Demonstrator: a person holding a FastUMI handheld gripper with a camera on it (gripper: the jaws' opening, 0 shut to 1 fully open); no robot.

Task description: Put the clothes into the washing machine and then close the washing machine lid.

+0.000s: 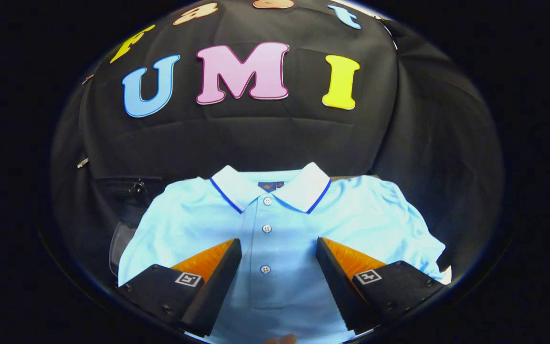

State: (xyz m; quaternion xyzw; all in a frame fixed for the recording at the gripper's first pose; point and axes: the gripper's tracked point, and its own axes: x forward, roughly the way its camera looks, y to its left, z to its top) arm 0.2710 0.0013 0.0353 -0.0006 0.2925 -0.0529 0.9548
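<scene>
A light blue polo shirt (275, 224) with a white collar edged in blue lies spread flat, collar toward the booth wall, its button placket running down the middle. My gripper (279, 248) hangs open just above the shirt's chest, one finger on each side of the placket, with nothing pressed between them. The lowest button sits in the gap between the fingers. Left of the shirt, a dark object with a clear curved part (120, 239) peeks out from under the sleeve; I cannot tell whether it is the washing machine.
The black cloth wall (265, 138) rises right behind the shirt's collar. A fingertip of a person (282, 339) shows at the near edge, below the shirt's hem. A white patch (445, 274) lies beyond the shirt's right sleeve.
</scene>
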